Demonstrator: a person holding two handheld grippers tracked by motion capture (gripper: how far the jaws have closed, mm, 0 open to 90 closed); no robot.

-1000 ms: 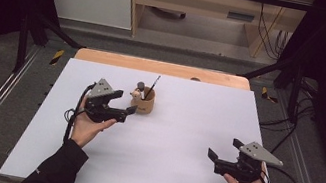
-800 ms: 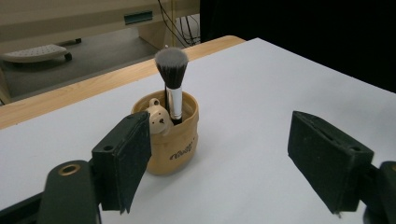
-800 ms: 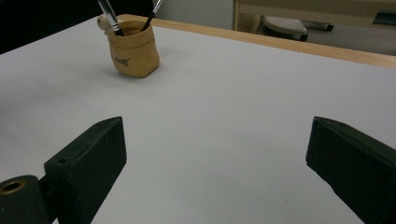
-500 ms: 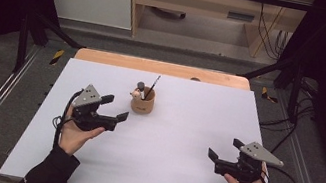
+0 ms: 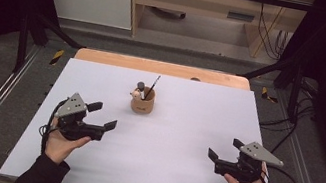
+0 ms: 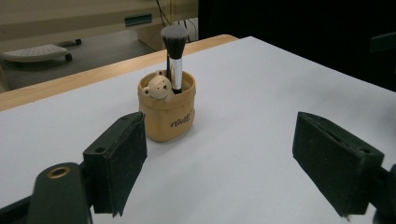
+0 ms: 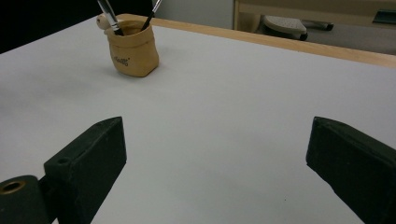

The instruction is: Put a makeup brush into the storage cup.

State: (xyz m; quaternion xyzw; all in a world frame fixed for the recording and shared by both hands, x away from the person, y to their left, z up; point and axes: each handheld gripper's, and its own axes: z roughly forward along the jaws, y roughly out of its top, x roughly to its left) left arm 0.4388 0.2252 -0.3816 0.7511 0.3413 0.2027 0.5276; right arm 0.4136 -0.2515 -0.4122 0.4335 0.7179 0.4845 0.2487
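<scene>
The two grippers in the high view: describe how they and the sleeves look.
Each gripper, left and right, is black with a grey three-cornered plate on top, blocky black fingers and a trailing black cable. Both sleeves are dark.

Black two-jaw left gripper and right gripper, each topped by a grey three-cornered plate with small dark screw holes. Flat rectangular matte-black pads; a brass-ringed hole behind the left-hand jaw. Black cable looped behind each body. Dark long sleeves to the wrists.
</scene>
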